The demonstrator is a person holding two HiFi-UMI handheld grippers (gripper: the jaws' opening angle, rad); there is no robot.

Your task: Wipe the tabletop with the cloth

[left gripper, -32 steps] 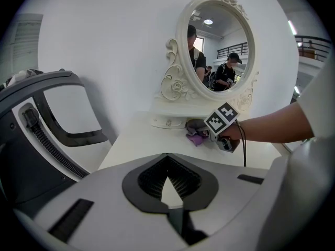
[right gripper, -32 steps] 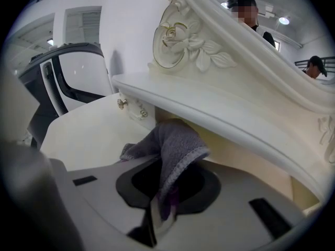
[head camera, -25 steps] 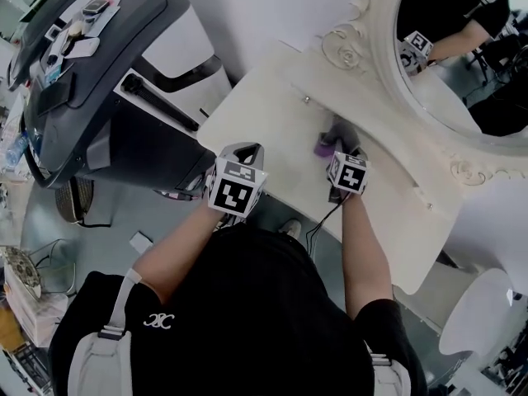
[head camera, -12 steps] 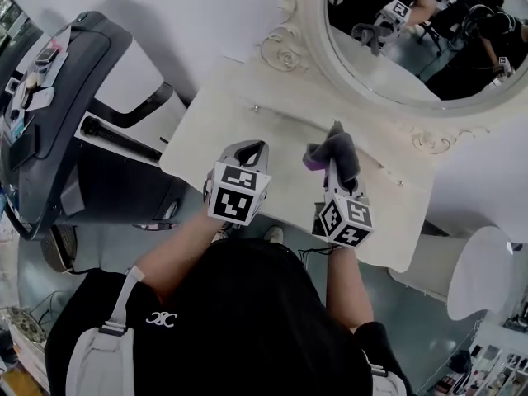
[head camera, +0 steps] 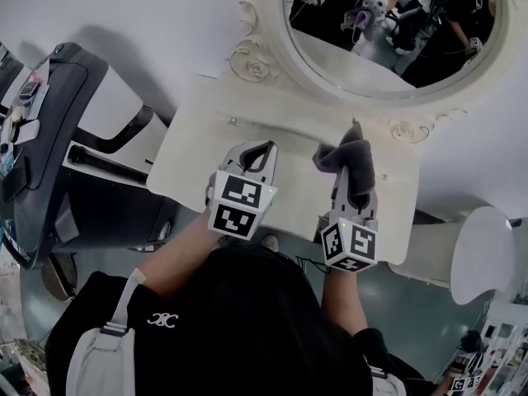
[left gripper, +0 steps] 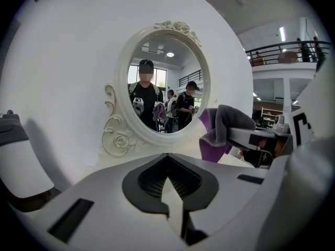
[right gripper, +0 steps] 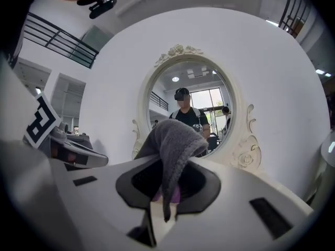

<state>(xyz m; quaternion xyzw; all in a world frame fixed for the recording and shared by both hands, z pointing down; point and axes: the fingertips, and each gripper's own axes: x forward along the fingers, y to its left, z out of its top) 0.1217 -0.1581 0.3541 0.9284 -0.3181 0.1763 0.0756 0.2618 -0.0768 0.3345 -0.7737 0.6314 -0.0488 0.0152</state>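
Squarely in front of an ornate oval mirror (head camera: 388, 31), a person holds two grippers over the cream tabletop (head camera: 194, 151). The right gripper (head camera: 347, 185) is clamped on the grey-and-purple cloth (head camera: 348, 153). A fold is pinched between its closed jaws and the rest is draped up over their tips, on the right of the tabletop and towards the far side. The cloth appears lifted off the surface rather than pressed to it. Just to its left, the left gripper (head camera: 252, 147) has its jaws drawn together on nothing, poised near the middle of the tabletop. A dark machine (head camera: 49, 147) stands to the left and a white chair (head camera: 483, 258) to the right.
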